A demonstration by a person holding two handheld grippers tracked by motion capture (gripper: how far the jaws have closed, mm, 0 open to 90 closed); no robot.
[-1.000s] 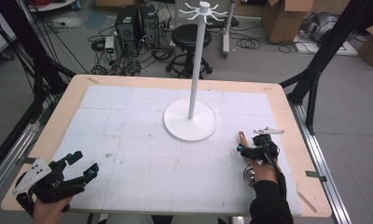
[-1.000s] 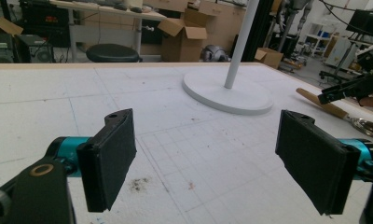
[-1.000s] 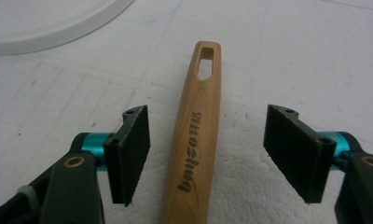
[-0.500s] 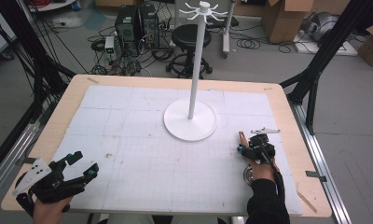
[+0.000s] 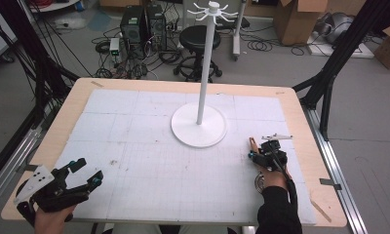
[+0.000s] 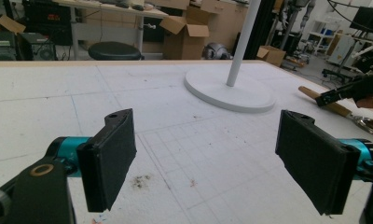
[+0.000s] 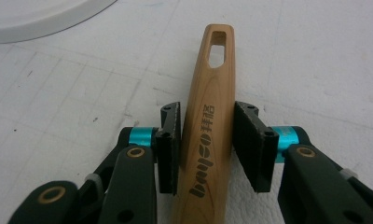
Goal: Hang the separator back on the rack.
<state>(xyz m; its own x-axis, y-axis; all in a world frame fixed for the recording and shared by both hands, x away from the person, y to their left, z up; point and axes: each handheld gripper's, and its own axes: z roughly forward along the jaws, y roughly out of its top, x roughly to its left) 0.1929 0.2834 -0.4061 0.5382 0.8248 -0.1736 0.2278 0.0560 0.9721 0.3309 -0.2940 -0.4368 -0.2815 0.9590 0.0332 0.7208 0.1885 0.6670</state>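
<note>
The right gripper (image 7: 205, 144) is set astride a wooden handle (image 7: 208, 126) lying flat on the white mat (image 5: 149, 161); its jaws have just been closing, yet a thin gap is seen at each pad, so nothing is clamped yet. A metal strainer-like head (image 5: 259, 182) is glimpsed behind the gripper, under the wrist. The handle is judged stiff, light and smooth-varnished; it is best taken mid-shaft, behind the hanging slot (image 7: 217, 38), where the sides run parallel. Ahead and to the left, well apart, a white hook stand (image 5: 199, 124) is placed. The left gripper (image 6: 222, 158) is held wide open, empty, far off.
</note>
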